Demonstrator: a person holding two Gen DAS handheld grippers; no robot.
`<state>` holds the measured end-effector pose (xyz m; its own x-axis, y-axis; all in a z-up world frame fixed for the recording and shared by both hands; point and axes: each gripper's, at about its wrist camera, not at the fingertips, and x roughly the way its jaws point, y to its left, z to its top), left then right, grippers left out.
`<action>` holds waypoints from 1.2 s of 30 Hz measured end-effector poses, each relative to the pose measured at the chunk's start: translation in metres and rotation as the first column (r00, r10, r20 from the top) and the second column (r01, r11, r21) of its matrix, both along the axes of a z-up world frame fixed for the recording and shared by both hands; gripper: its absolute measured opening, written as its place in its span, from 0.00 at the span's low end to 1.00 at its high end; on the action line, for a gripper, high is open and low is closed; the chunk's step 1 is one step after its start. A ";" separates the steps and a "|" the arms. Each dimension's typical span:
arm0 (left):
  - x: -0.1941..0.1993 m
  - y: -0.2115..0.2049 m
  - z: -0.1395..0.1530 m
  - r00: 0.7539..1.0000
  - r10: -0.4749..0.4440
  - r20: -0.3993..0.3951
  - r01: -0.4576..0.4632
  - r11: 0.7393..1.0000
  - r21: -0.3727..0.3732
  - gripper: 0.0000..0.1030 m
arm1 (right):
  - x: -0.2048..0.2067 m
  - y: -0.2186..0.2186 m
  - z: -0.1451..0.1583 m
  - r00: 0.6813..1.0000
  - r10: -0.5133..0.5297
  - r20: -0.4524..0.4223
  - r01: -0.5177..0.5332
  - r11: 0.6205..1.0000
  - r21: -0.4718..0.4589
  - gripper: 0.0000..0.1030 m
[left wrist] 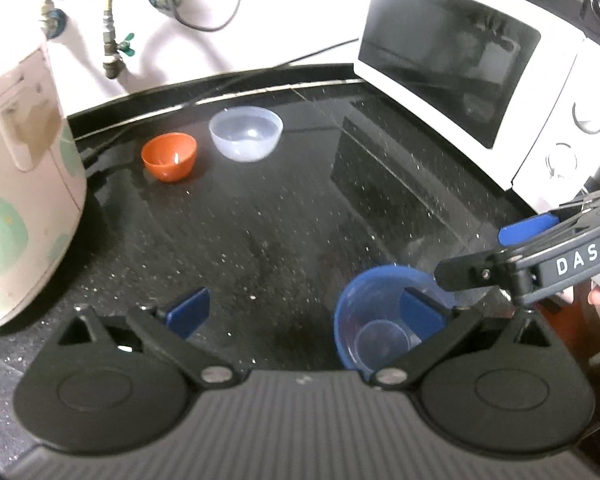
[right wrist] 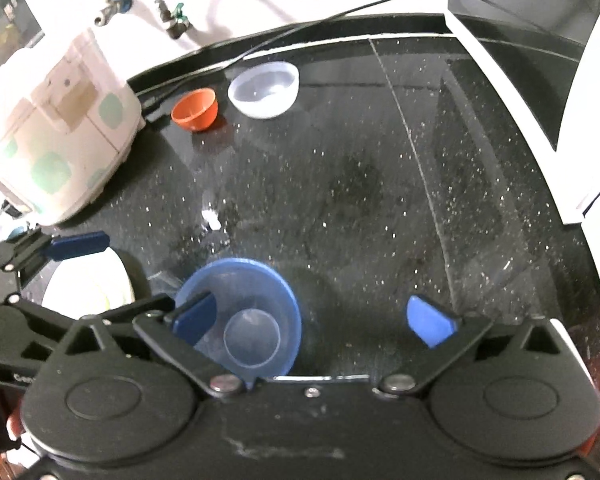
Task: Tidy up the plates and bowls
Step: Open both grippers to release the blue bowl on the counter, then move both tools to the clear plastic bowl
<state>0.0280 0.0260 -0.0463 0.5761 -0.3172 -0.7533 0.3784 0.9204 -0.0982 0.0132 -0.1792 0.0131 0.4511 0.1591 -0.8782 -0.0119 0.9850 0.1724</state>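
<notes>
A translucent blue bowl [left wrist: 364,312] [right wrist: 260,288] stands upright on the black speckled counter [left wrist: 280,220] [right wrist: 360,200]. My left gripper [left wrist: 304,312] is open, and its right finger hangs over the bowl's inside without pressing on it. My right gripper [right wrist: 312,320] is open too, with its left finger over the same bowl. At the far edge sit a small orange bowl [left wrist: 169,156] [right wrist: 195,109] and a pale clear bowl [left wrist: 246,132] [right wrist: 264,88], side by side and apart. A white plate [right wrist: 88,288] lies at the left, under the left gripper's arm.
A rice cooker [left wrist: 20,180] [right wrist: 60,140] stands at the left and a white microwave [left wrist: 480,80] [right wrist: 560,60] at the right. Hoses and a cable hang on the wall behind. The right gripper's fingers [left wrist: 528,226] reach in from the right in the left wrist view.
</notes>
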 end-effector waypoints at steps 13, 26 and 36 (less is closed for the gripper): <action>0.012 0.011 0.003 0.999 0.042 0.018 -0.042 0.999 -0.016 1.00 | 0.015 0.005 0.006 1.000 -0.015 0.017 0.015 1.000 0.010 1.00; 0.070 0.035 0.007 0.981 0.181 0.065 -0.180 0.984 -0.017 1.00 | 0.072 0.006 0.013 0.995 -0.066 0.069 0.064 0.998 0.024 1.00; 0.129 0.026 0.006 0.959 0.259 0.119 -0.261 0.965 -0.001 1.00 | 0.142 0.008 0.012 0.990 -0.070 0.124 0.068 0.997 0.019 1.00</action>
